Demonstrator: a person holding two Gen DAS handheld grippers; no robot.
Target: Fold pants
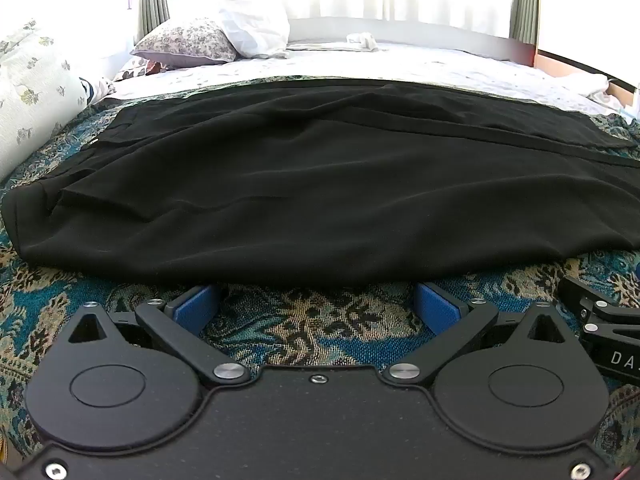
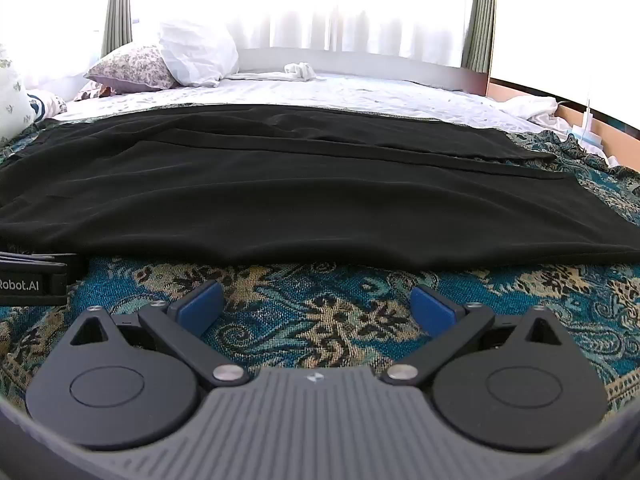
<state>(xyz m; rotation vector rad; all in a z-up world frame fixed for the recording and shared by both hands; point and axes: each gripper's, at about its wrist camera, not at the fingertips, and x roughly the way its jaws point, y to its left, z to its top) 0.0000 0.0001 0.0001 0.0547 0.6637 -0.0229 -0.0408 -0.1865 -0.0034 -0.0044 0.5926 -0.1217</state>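
Both grippers, left gripper (image 1: pixel 316 304) and right gripper (image 2: pixel 318 306), gape empty just short of the black pants (image 1: pixel 320 184). Pinch the near hem at both spots, lift evenly, fold away across the bed (image 2: pixel 360 92).

Black pants (image 1: pixel 312 184) lie spread across the patterned bed (image 1: pixel 304 328); the left hand-held gripper (image 1: pixel 316 300) gapes wide at their near edge.

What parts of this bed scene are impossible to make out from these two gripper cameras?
- Window: both views, glare washes out everything outside.
- Black pants: left end cut off by the right wrist view's edge; right end by the left wrist view's.
- Patterned blanket: near part hidden under each gripper's body.
- White bundle by the headboard: too small to identify.
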